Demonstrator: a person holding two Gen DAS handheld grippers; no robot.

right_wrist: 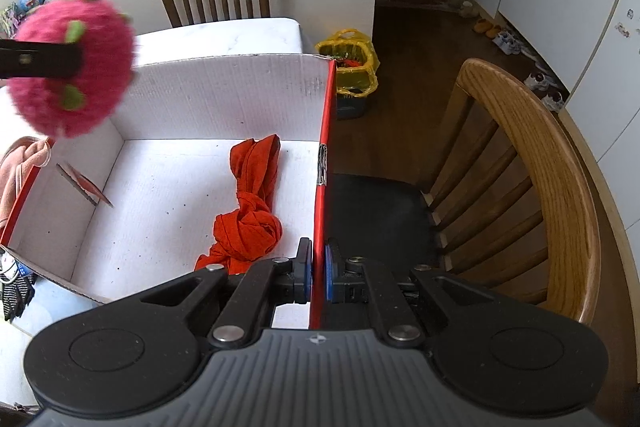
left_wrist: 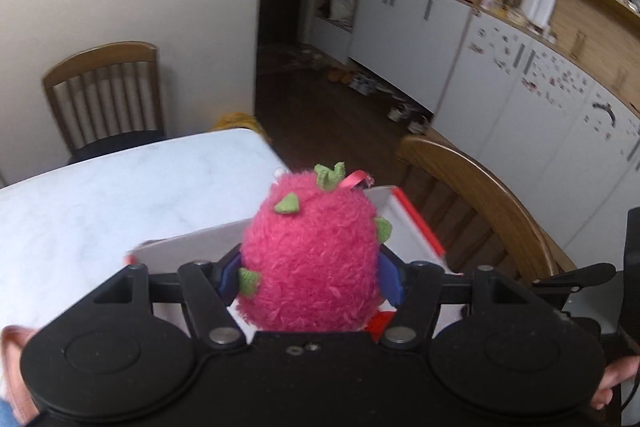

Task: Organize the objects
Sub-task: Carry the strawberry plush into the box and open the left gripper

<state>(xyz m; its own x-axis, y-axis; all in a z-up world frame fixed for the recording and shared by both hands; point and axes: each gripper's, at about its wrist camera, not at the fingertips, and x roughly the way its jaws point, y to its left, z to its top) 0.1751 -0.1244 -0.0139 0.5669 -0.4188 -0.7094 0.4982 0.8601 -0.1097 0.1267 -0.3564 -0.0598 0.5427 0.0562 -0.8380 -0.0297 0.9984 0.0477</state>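
Your left gripper (left_wrist: 310, 277) clamps the pink plush fruit (left_wrist: 312, 255) above the box (right_wrist: 224, 99), its leafy end pointing away from you. Your right gripper (right_wrist: 318, 275) pinches the box's red wall.

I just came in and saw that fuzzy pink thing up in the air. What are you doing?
Tidying up. The left gripper holds a pink plush dragon fruit above the white cardboard box on the table. The right gripper is pinching the box's red side wall. A knotted red cloth already lies inside.
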